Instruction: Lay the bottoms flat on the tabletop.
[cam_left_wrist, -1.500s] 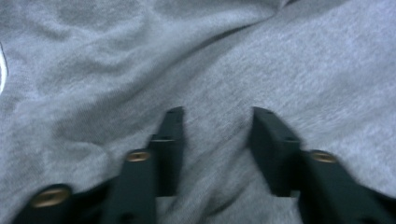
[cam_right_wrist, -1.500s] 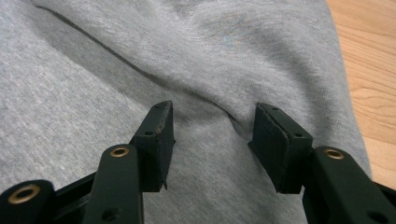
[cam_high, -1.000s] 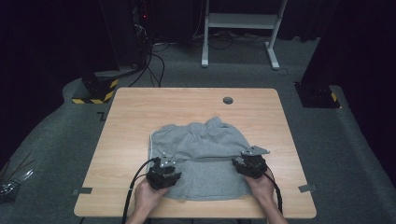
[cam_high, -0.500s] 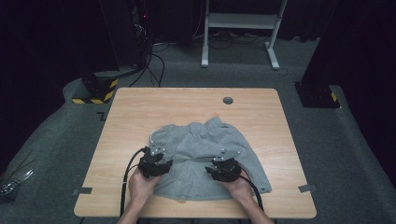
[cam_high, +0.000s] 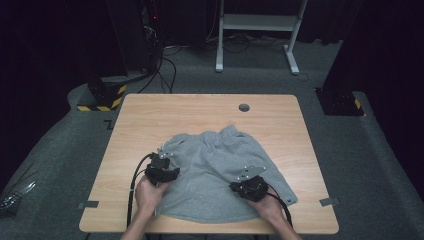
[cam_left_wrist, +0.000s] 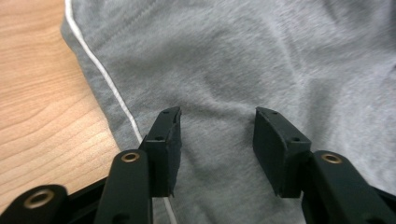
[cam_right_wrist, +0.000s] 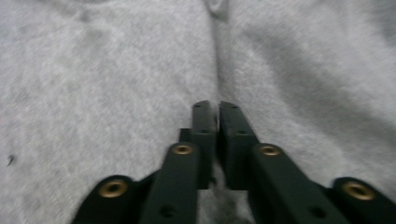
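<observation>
The left gripper (cam_left_wrist: 217, 140) gapes over the grey shorts (cam_high: 220, 175) at lower centre (nothing held). The right gripper (cam_right_wrist: 217, 116) is closed; whether it pinches cloth I cannot tell. A shallow bite could slip.

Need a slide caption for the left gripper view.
Open left claw poised over grey shorts beside their white-piped edge, wooden table at left.

Bare table (cam_high: 200, 112) stretches open beyond the grey shorts (cam_high: 220, 175); just a small grommet (cam_high: 244, 107) sits far back, well apart.

Grey sweat shorts (cam_high: 215, 175) with white side piping are spread flat, slightly rumpled, near the table's (cam_high: 150, 120) front edge.
</observation>
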